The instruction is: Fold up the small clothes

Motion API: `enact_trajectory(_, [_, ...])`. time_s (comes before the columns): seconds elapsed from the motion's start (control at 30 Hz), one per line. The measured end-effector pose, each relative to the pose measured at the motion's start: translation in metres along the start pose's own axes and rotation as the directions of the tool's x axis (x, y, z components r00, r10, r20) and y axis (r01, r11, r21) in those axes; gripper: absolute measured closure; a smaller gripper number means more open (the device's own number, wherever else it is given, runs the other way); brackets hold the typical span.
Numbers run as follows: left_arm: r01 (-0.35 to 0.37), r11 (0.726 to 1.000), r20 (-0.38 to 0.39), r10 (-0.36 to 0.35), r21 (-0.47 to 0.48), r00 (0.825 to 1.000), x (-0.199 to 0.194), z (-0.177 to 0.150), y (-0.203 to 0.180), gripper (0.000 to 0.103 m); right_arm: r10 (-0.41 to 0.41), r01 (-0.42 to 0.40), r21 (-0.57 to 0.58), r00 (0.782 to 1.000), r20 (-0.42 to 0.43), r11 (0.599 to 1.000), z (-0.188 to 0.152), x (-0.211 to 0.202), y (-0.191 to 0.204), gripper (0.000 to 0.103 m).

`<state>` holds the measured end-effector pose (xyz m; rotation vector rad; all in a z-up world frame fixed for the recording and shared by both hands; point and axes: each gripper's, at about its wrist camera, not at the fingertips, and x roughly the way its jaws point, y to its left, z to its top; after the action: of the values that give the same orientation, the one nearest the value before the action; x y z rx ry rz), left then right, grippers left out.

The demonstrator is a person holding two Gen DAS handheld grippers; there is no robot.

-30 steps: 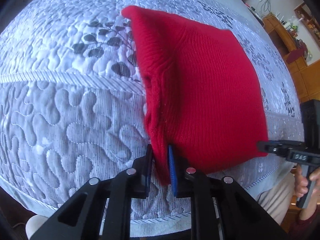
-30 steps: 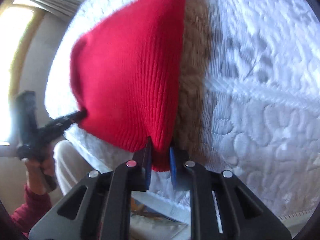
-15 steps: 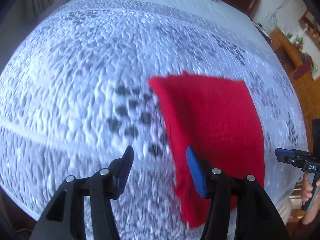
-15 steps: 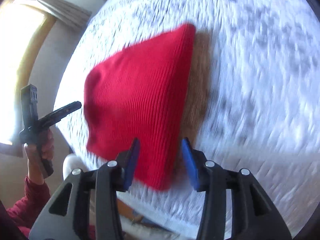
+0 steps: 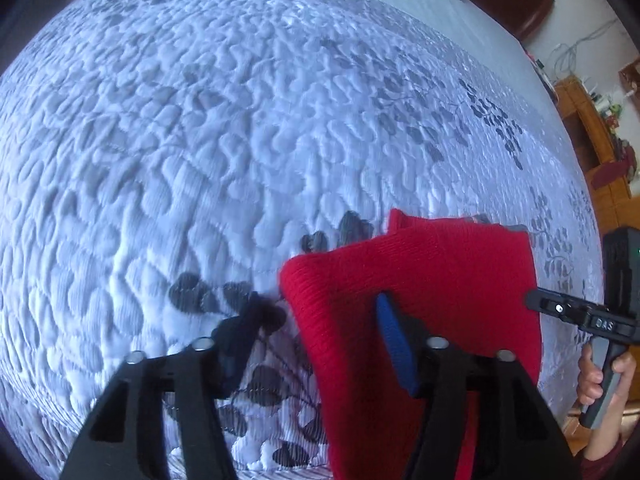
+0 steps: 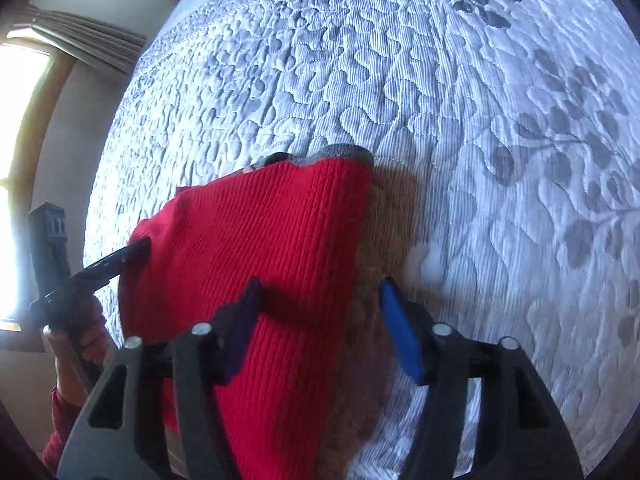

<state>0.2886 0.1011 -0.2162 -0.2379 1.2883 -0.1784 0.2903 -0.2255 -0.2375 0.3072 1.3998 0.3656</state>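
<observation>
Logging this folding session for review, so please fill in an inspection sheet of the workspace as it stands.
Surface: quilted bedspread, pale with grey leaf print.
Job's things: red knit garment lying folded on the bedspread near its edge.
Clutter: nothing seen on the bedspread.
Grippers: left gripper open over the garment's edge, jaws just closing a little, pads not pressing; right gripper open over the opposite edge, nothing gripped.
Cables: wires against the far wall.
Surroundings: wooden cabinet, curtained window.
</observation>
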Motion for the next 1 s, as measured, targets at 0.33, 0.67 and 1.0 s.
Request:
enact_trajectory(0.33, [-0.018,1.000,0.016,0.018,-0.026,1.000,0.002,0.000,0.002,0.088,0.029,-0.030,0.023,0.997,0.074,0.999,0.005,-0.019,-0.005,0.095])
enact_trajectory(0.67, [-0.051,0.997,0.027,0.050,0.052,0.998,-0.024,-0.023,-0.016,0.049,-0.061,0.063,-0.015,0.994,0.087,0.998,-0.011,-0.022,0.005,0.065])
enact_trajectory(1.0, [0.034,0.999,-0.021,-0.033,0.039,0.999,-0.029,-0.086,-0.021,0.036,-0.049,0.054,-0.054,0.996,0.080,0.997,-0.084,-0.032,0.029,0.045])
